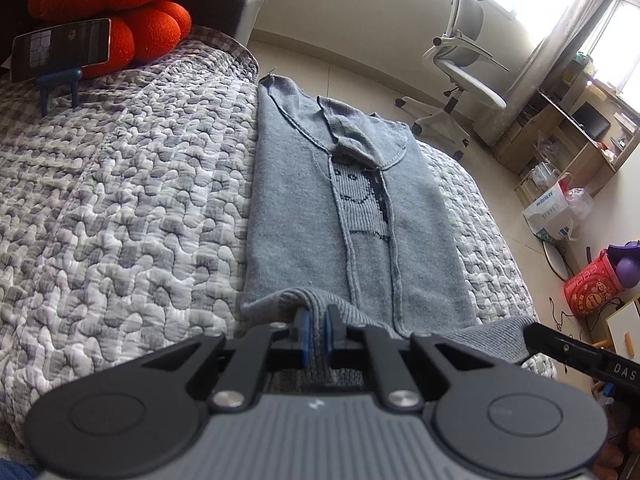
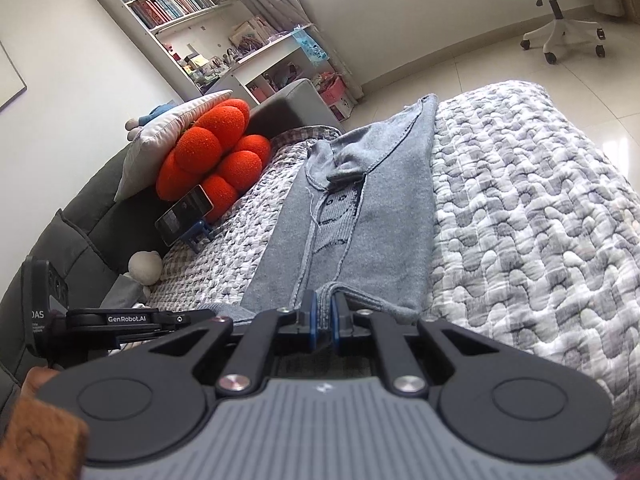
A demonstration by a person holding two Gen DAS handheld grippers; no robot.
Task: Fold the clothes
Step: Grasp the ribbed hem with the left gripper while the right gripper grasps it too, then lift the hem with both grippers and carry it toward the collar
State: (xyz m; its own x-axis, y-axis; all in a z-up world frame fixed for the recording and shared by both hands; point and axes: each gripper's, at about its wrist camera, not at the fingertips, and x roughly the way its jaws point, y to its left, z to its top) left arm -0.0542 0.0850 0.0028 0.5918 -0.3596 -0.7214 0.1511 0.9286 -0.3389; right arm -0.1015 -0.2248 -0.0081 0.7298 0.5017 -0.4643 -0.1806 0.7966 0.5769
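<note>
While both jaws pinch its ribbed hem, grey knitted sweater [image 1: 360,216] lies flat.

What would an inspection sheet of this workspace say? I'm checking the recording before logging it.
Surface: quilted bedspread, grey and white, on a bed.
Job's things: grey sweater, sides folded in, lying flat; its hem is lifted.
Clutter: phone on a blue stand, orange cushion.
Grippers: left gripper shut on the hem; right gripper shut on the hem too.
Cables: black cord on the floor.
Surroundings: office chair, bookshelf, desk, bags.
</note>
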